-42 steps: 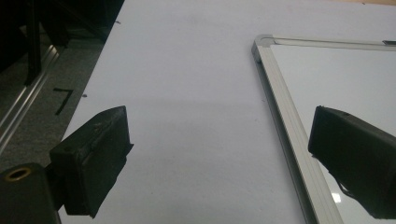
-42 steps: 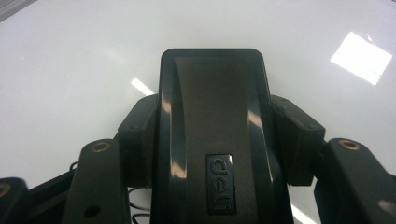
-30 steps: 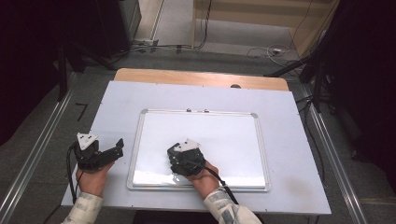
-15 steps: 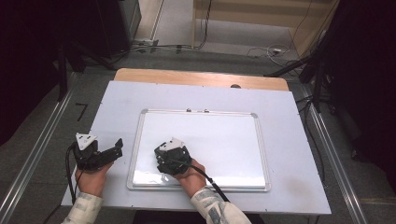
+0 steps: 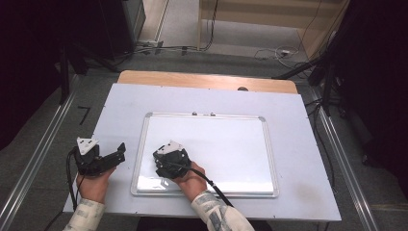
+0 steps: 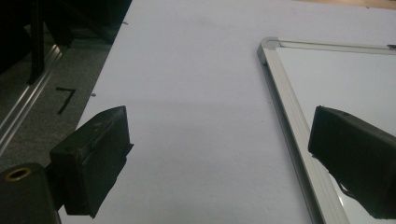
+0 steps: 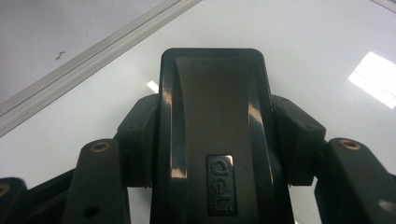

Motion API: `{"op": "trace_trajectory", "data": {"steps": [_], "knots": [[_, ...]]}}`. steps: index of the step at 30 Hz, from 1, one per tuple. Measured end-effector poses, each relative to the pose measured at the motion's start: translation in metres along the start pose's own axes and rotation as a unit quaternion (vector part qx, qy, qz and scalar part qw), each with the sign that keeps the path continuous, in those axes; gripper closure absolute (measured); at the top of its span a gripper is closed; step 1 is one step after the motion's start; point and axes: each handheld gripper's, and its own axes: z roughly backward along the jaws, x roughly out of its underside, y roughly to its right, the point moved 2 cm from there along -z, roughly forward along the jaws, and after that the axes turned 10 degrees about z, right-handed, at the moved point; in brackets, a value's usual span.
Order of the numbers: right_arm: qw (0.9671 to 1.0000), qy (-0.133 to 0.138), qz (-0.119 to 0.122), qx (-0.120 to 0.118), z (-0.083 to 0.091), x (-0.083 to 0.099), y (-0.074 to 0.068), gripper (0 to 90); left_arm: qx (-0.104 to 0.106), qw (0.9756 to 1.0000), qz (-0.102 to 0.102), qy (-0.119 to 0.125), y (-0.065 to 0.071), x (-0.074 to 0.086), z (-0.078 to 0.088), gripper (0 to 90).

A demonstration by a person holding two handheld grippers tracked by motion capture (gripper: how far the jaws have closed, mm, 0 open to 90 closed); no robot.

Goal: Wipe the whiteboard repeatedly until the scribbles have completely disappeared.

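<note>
Right gripper view looks down on a black whiteboard eraser [image 7: 212,135] with an embossed "deli" badge, pinched on both long sides by the right gripper [image 7: 212,140], its jaws pressed against the eraser's flanks. It sits on the whiteboard [image 5: 231,144] toward that board's near-left corner, close to the aluminium frame [image 7: 88,58]. The left gripper [image 5: 103,159] rests just left of the whiteboard on the white table cover [image 5: 207,98], jaws spread wide and holding nothing. No marks show on the board. Judging from this, the step is wiping: keep the eraser flat, press evenly, sweep in overlapping passes, and stop short of the frame so the edge does not catch.
</note>
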Motion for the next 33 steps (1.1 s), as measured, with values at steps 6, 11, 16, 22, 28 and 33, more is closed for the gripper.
{"op": "trace_trajectory", "data": {"steps": [6,11,16,22,28,33], "knots": [[1.0000,-0.003,0.002,-0.001,0.010,0.013,0.011,39.0,-0.002,1.0000,0.001,0.001,-0.003,0.000,0.001,6.2],[1.0000,-0.002,-0.004,0.006,0.020,0.026,0.022,38.9,-0.002,1.0000,-0.001,0.001,0.000,0.000,0.001,6.2],[0.9999,-0.003,-0.011,0.009,0.027,0.036,0.030,38.9,-0.004,1.0000,-0.002,0.000,-0.001,0.001,0.001,6.2],[0.9998,-0.005,-0.014,0.012,0.035,0.047,0.040,38.9,-0.003,1.0000,-0.002,-0.001,-0.002,0.001,0.001,6.2],[0.9996,-0.007,-0.019,0.018,0.044,0.059,0.051,38.9,-0.003,1.0000,-0.003,-0.001,-0.001,0.001,0.001,6.2],[0.9995,-0.009,-0.023,0.021,0.050,0.067,0.060,38.8,-0.003,1.0000,-0.004,-0.004,-0.001,0.002,0.000,6.2]]}}
